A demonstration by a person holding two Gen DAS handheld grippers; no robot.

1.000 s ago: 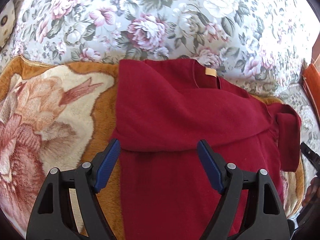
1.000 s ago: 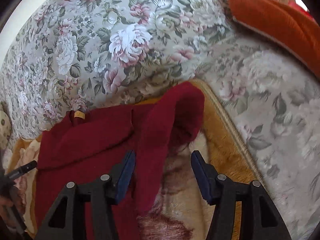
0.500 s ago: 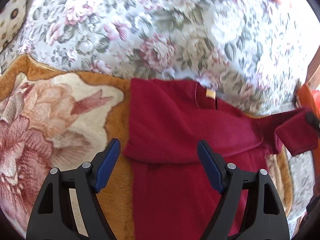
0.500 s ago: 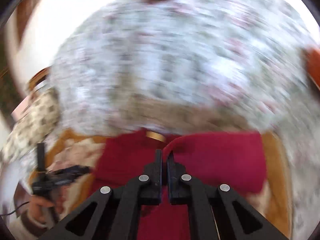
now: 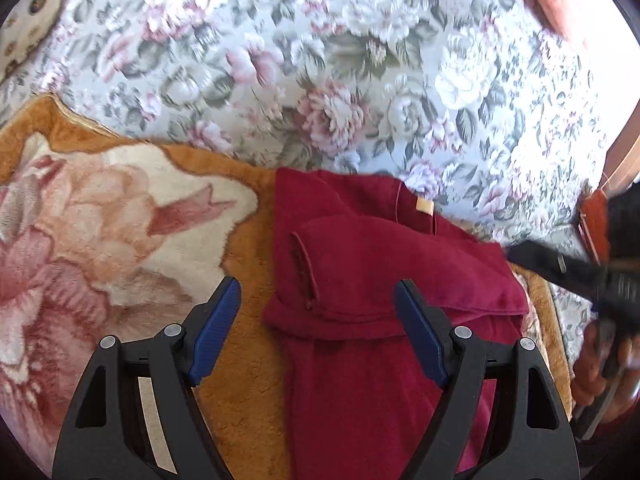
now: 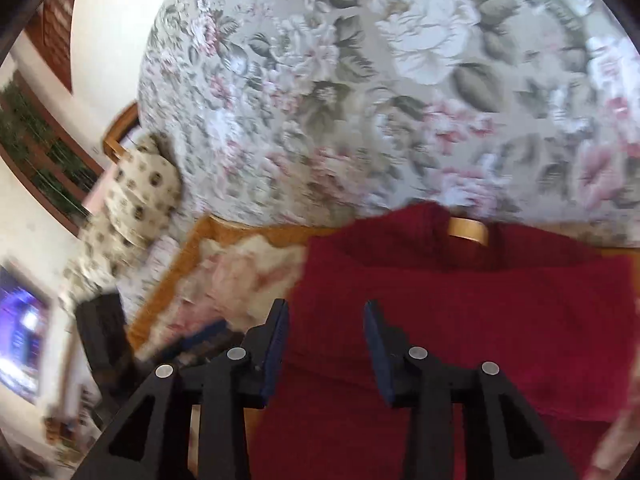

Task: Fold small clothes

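Red garment [image 5: 384, 280] bears a blank tan neck label [image 5: 424, 205].

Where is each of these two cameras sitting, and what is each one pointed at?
Left wrist view: rides the left gripper, looking along its open fingers at the red garment on the orange blanket; the person's right hand shows at the edge.
Right wrist view: rides the right gripper, fingers open, over the same garment, blurred.
Shared: garment, blanket, tan neck label, floral sofa back.
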